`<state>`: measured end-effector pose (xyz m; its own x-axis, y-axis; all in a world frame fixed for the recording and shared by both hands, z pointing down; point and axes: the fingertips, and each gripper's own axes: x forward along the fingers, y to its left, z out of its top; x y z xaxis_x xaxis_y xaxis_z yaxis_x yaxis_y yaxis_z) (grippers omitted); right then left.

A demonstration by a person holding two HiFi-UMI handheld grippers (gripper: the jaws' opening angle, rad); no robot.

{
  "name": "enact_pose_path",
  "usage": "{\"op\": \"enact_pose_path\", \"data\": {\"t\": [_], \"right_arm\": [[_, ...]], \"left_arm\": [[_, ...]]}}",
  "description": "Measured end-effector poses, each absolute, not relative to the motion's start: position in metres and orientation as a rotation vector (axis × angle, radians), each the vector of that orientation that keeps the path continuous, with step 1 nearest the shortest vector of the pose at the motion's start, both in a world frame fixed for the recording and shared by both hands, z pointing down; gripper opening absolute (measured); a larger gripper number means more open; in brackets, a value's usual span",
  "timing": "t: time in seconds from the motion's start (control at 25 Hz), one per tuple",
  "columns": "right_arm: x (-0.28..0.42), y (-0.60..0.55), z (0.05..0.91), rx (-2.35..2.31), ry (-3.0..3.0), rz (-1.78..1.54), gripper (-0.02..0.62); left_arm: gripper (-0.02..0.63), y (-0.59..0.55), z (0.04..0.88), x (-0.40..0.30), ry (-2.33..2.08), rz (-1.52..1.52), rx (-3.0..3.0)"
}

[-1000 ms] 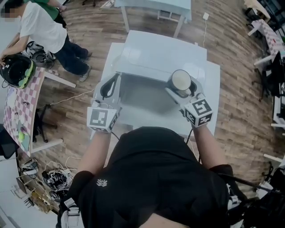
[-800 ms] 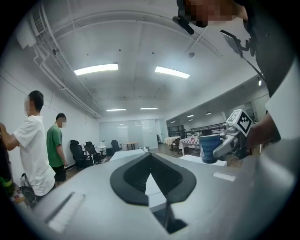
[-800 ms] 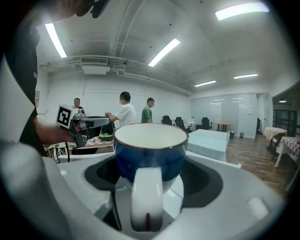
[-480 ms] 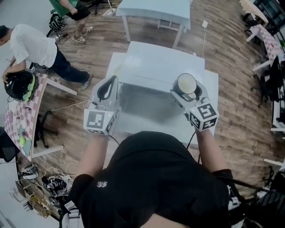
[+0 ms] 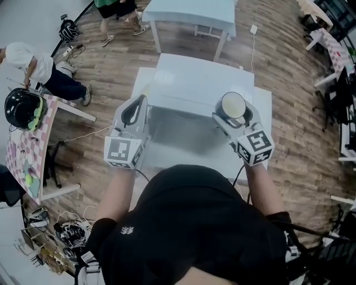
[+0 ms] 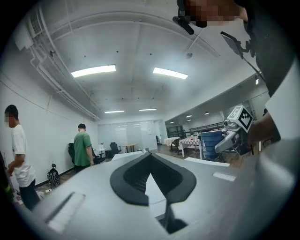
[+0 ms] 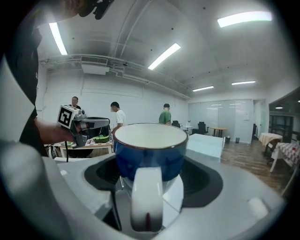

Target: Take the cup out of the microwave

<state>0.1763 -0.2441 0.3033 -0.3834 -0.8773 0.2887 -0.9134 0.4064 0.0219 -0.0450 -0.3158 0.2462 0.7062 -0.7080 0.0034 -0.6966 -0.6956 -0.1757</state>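
Observation:
A blue cup [image 5: 232, 103] with a white inside and a white handle is held upright above the table's right side, my right gripper [image 5: 233, 111] shut on it. In the right gripper view the cup [image 7: 150, 152] fills the middle between the jaws, handle toward the camera. My left gripper [image 5: 139, 99] hovers at the left of the white microwave [image 5: 203, 80], its jaws meeting at the tip with nothing between them [image 6: 150, 154]. The microwave's top shows from above; its inside is hidden.
The microwave stands on a white table [image 5: 261, 119]. Another white table [image 5: 192, 14] is further ahead. At the left stand a checked table with a black helmet [image 5: 21, 106] and two people [image 5: 39, 69]. Cables [image 5: 61, 228] lie on the floor at lower left.
Both grippers have risen slightly and tilted upward, the cup staying in the right one. The people at the left have walked further away.

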Motion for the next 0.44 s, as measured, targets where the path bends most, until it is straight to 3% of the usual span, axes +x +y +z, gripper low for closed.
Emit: {"op": "enact_pose_path", "data": {"t": [0.44], "right_arm": [[0.1798, -0.2393, 0.2935, 1.596, -2.426, 0.202, 0.383]], "left_arm": [[0.006, -0.3084, 0.2361, -0.0464, 1.157, -0.084, -2.737]]}}
